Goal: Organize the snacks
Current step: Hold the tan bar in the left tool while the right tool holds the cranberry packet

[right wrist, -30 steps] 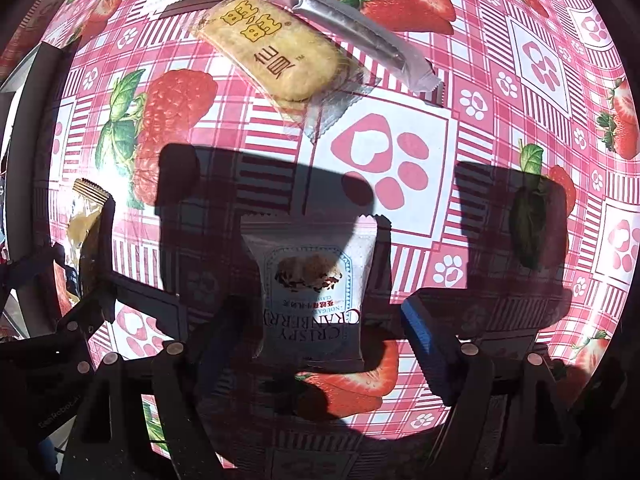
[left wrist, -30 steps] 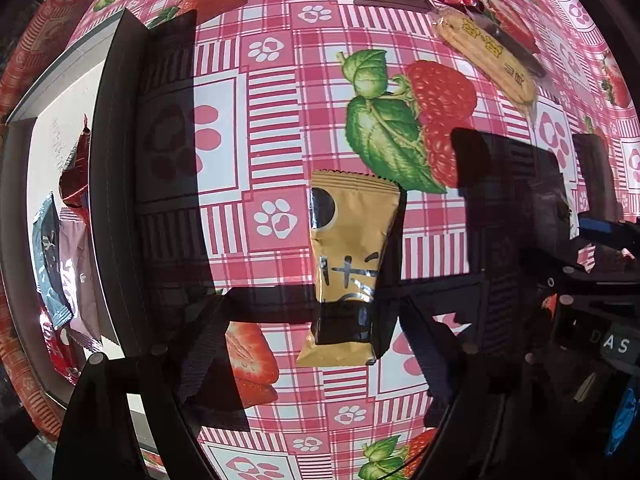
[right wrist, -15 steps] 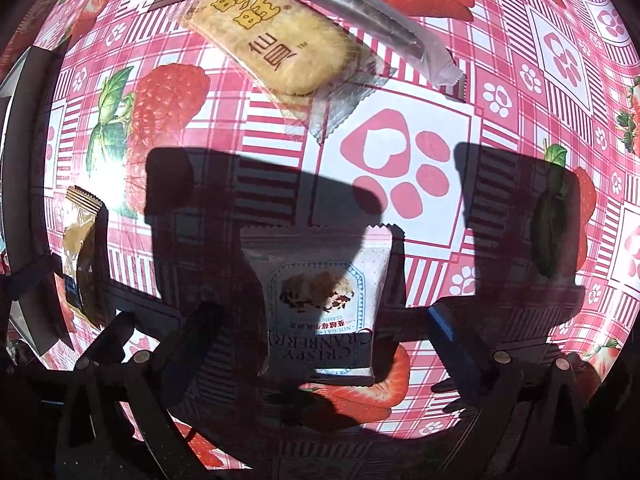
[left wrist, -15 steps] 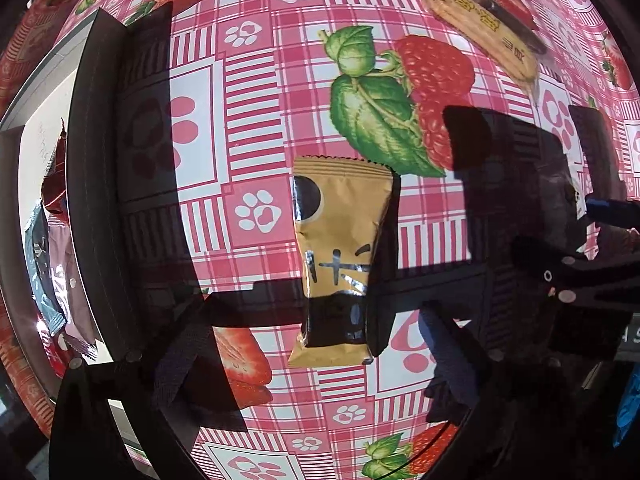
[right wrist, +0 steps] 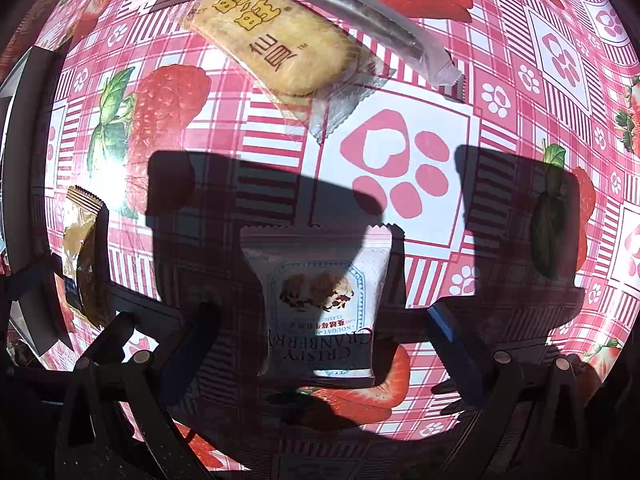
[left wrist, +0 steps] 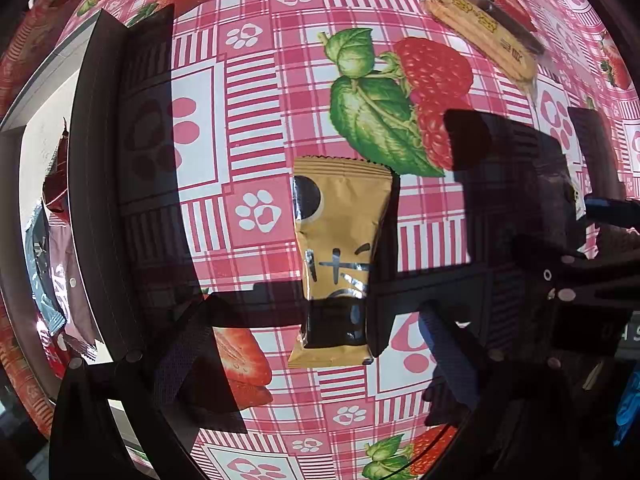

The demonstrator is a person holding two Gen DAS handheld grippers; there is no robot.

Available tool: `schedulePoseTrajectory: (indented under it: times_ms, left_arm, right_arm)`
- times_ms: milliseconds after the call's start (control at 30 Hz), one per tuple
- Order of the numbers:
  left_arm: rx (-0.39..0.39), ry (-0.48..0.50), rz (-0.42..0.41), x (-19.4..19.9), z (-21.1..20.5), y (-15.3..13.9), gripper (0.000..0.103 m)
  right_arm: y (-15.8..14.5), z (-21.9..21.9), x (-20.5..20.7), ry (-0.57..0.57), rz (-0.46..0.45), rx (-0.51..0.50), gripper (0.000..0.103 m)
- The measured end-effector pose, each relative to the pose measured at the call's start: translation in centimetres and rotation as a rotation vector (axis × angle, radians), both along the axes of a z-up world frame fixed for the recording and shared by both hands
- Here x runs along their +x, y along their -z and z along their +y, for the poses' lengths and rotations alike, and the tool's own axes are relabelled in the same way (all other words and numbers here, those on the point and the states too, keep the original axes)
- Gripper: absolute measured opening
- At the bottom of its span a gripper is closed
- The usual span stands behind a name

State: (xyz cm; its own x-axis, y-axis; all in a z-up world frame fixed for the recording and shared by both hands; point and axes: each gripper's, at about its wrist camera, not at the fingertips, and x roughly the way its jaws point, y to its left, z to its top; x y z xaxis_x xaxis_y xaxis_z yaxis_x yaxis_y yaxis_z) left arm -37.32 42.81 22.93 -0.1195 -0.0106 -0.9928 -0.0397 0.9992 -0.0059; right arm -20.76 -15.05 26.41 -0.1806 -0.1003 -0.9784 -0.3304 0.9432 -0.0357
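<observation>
A gold snack packet [left wrist: 340, 256] lies flat on the strawberry tablecloth. My left gripper [left wrist: 316, 344] hangs over its lower end, open wide, both fingers apart from the packet's sides. In the right wrist view a white cranberry nougat packet [right wrist: 320, 304] lies flat too. My right gripper [right wrist: 320, 336] stands open around its lower half, pads clear of it. The gold packet [right wrist: 82, 256] also shows at that view's left edge, beside the left gripper's parts.
A dark-rimmed tray [left wrist: 92, 184] at the left holds several wrapped snacks [left wrist: 52, 264]. A rice cracker pack [right wrist: 272, 40] and a silver stick packet [right wrist: 380, 36] lie further up the cloth. The cracker pack [left wrist: 480, 36] also shows top right in the left view.
Both grippers' fingers have spread wider around their packets. Both views have shifted slightly; the packets lie where they were.
</observation>
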Motion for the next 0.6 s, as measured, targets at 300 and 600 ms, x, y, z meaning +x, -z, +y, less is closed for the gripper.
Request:
schedulePoseTrajectory:
  times_ms: [300,600]
  left_arm:
    - [0.000,0.001,0.003,0.12,-0.08,0.15,0.103]
    - [0.000,0.001,0.003,0.19,-0.14,0.21,0.103]
  right_arm:
    - [0.13,0.01,0.05,0.001,-0.001,0.001,0.102]
    - [-0.10,0.00,-0.08,0.002,-0.014,0.006,0.103]
